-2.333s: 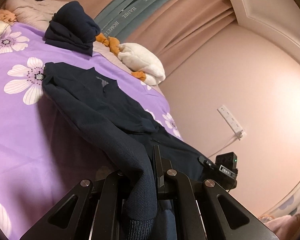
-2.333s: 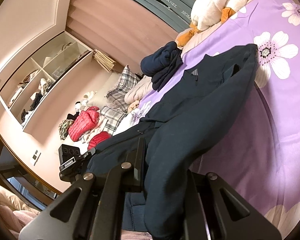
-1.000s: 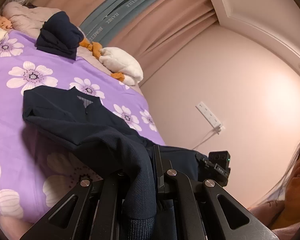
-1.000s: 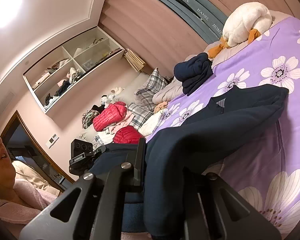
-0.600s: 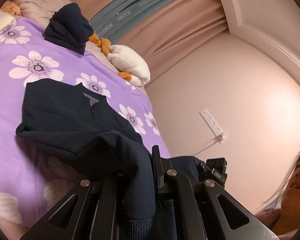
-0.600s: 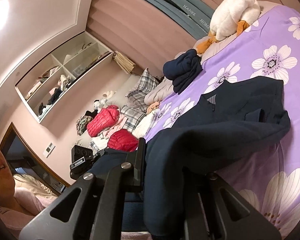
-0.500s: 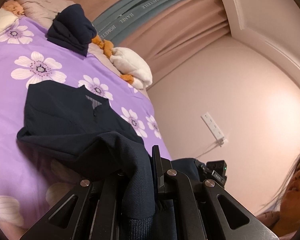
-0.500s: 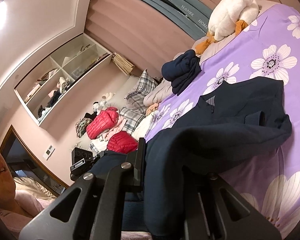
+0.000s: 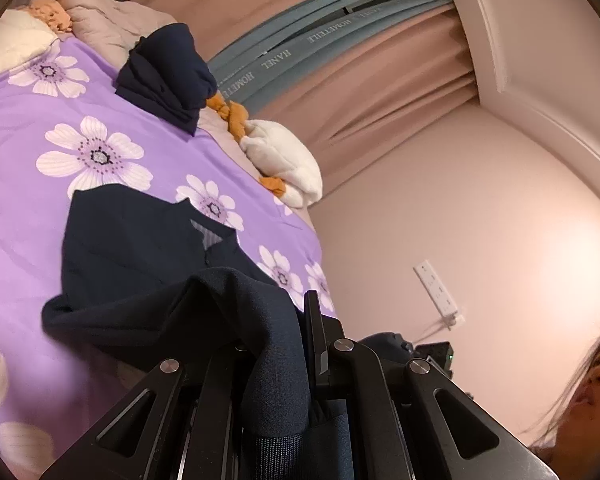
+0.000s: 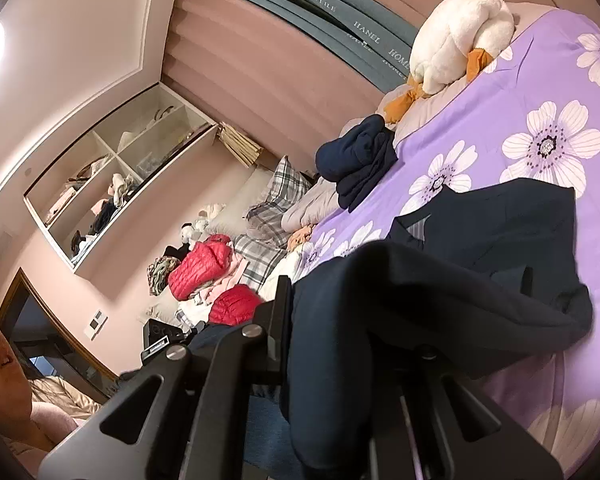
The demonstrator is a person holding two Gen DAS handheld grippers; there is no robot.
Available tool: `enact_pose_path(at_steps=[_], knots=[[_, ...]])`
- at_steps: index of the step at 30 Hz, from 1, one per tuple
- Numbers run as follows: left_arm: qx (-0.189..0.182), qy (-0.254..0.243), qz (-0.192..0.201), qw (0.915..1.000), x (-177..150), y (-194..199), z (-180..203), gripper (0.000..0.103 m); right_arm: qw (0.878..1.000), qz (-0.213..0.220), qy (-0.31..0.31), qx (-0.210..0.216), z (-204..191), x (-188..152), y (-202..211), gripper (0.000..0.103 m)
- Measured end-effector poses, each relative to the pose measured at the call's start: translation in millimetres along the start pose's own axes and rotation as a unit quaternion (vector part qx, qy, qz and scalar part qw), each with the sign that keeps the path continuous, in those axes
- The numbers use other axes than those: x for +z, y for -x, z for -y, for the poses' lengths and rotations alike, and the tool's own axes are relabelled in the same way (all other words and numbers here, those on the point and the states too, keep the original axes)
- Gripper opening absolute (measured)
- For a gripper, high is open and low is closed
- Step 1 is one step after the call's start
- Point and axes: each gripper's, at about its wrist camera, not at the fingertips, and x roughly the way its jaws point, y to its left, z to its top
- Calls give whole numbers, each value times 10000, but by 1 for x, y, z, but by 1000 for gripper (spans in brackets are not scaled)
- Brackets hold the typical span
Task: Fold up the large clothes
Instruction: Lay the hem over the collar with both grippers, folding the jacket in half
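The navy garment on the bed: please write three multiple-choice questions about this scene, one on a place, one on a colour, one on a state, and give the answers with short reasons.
1. Where does the bundled navy clothing lie?
A. on the bed near the white duck plush
B. on the wall shelf
C. on the floor

2. What colour is the bedsheet?
A. green striped
B. purple with white flowers
C. plain grey

3. How does the left gripper stand?
A. open, holding nothing
B. shut on the navy garment
C. open around a pillow

Answers:
1 A, the bundle sits at the far bed end beside the plush.
2 B, white flowers show on purple cloth.
3 B, navy cloth runs between the closed fingers.
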Motion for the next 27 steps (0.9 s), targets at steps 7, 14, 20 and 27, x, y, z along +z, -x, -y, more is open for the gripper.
enact_pose_path(at_steps=[7,14,20,27], knots=[[106,-49,23,9999,22,-12,-3,4,9999,68,63,-68,5,18,-11,12],[271,-55,-21,9996,49,-32,-15,4,9997,183,-31,-154,20,39,-25,12],[565,24,-103,9983,71,-53,-32,4,9990,243,-264,-277,41,57,-38,12],[977,235,-253,9946,90,-82,-63,4,9965,147,-534,-631,71,74,-58,12]])
